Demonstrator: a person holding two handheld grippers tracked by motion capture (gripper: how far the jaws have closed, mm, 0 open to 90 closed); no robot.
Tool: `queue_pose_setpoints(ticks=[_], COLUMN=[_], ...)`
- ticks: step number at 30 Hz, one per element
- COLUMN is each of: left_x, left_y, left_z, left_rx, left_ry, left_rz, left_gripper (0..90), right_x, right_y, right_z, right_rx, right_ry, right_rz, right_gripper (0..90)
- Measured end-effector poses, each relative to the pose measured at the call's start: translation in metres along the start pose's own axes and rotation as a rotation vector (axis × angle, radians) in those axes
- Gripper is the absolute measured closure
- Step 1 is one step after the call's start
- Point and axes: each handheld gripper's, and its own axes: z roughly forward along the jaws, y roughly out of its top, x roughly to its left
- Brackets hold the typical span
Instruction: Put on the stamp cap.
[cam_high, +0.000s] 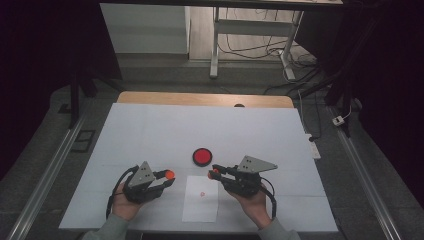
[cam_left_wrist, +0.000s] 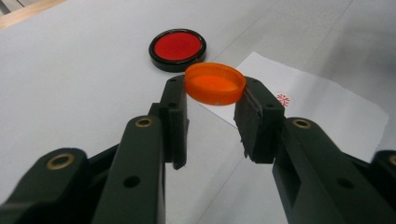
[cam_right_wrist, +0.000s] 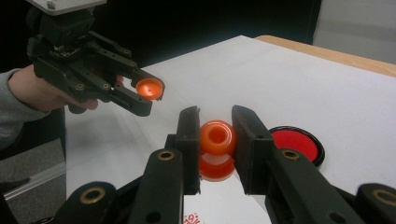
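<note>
Paper sheet (cam_high: 200, 199) is lying at the near middle of the white table (cam_high: 150, 130), carrying 1 small red stamped mark (cam_left_wrist: 283, 99); its characters are too small to read. Left gripper (cam_high: 167, 176) is clamping an orange cap (cam_left_wrist: 215, 83) between its pads, left of the sheet. Right gripper (cam_high: 214, 173) is gripping an orange stamp body (cam_right_wrist: 217, 148), right of the sheet. Red ink pad (cam_high: 202, 156) is sitting just beyond the sheet, between both grippers.
</note>
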Motion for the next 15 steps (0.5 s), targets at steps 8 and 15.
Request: queue_pose_setpoints(ticks=[8, 15], left_x=[-0.007, -0.014], left_y=[0.003, 0.005], left_z=[0.007, 0.015], left_rx=[0.016, 0.029], left_ry=[-0.017, -0.036], left_rz=[0.022, 0.043], left_gripper=[64.9, 64.9], right_x=[0.000, 0.001], right_y=[0.000, -0.001], right_z=[0.001, 0.001], right_rx=[0.001, 0.003], right_ry=[0.003, 0.003], right_rz=[0.004, 0.001], right_gripper=[72.3, 72.3])
